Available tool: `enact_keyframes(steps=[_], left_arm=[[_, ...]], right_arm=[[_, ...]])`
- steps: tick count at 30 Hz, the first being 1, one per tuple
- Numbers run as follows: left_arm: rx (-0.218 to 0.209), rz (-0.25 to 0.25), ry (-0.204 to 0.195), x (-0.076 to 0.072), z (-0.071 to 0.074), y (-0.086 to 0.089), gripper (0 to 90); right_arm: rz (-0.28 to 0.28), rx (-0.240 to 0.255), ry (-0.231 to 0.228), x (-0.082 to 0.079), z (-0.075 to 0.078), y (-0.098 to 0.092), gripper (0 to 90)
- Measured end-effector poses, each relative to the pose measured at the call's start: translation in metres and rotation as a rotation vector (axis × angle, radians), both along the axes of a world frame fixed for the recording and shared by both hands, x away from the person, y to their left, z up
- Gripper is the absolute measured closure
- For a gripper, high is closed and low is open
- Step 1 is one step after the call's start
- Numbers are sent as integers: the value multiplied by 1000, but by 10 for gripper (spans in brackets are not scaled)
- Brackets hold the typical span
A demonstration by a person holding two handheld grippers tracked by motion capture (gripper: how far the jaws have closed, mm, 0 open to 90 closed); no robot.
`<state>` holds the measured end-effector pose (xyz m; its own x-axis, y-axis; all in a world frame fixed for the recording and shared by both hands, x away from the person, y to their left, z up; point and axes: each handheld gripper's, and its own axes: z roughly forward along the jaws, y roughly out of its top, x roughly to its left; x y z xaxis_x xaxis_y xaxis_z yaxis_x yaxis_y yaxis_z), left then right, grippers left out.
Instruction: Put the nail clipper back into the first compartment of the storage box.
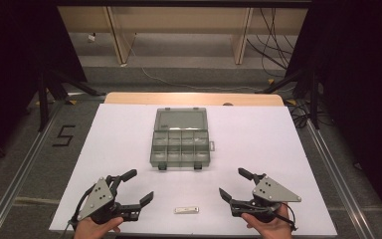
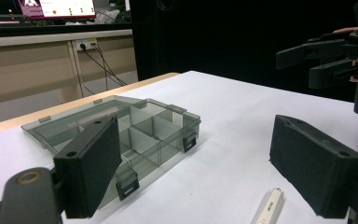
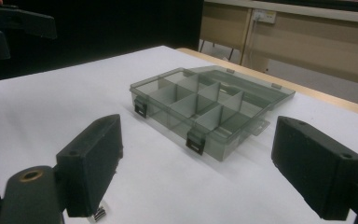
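A clear grey compartment box (image 1: pixel 181 144) lies in the middle of the white table with its lid (image 1: pixel 181 119) folded back flat; its cells look empty. A small white flat stick (image 1: pixel 186 210) rests near the front edge, between the two hands. My left gripper (image 1: pixel 139 185) is at the front left, open and holding nothing. My right gripper (image 1: pixel 233 183) is at the front right, also open and holding nothing. In the left gripper view the box (image 2: pixel 135 126) is ahead and the stick (image 2: pixel 269 208) lies by the right jaw. The right gripper view has the box (image 3: pixel 205 102) ahead.
The white sheet (image 1: pixel 258 144) covers the table, whose wooden back edge (image 1: pixel 194 98) shows behind the box. Black stand legs (image 1: pixel 49 89) flank the table on both sides. Cables (image 1: pixel 273 45) and desk legs lie on the floor beyond.
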<state>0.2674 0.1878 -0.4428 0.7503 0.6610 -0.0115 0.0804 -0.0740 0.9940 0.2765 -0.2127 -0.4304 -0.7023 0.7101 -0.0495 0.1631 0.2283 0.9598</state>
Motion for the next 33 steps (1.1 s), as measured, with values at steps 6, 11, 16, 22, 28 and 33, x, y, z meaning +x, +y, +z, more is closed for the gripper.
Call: enact_keyframes(steps=[6,11,16,22,28,33], left_arm=[[2,-1,0,0,0,0,160],[3,0,-1,0,0,0,160],[1,1,0,0,0,0,160],[3,2,-1,1,-1,-1,160],[-7,-4,-6,1,-2,-2,160],[1,4,-1,1,-1,-1,160]], right_arm=[[27,-12,4,0,-1,2,156],[41,-27,31,-2,0,4,157],[105,-2,29,-2,6,7,157],[216,-37,40,0,16,17,156],[294,-115,67,2,25,29,165],[343,-232,94,8,23,45,172]])
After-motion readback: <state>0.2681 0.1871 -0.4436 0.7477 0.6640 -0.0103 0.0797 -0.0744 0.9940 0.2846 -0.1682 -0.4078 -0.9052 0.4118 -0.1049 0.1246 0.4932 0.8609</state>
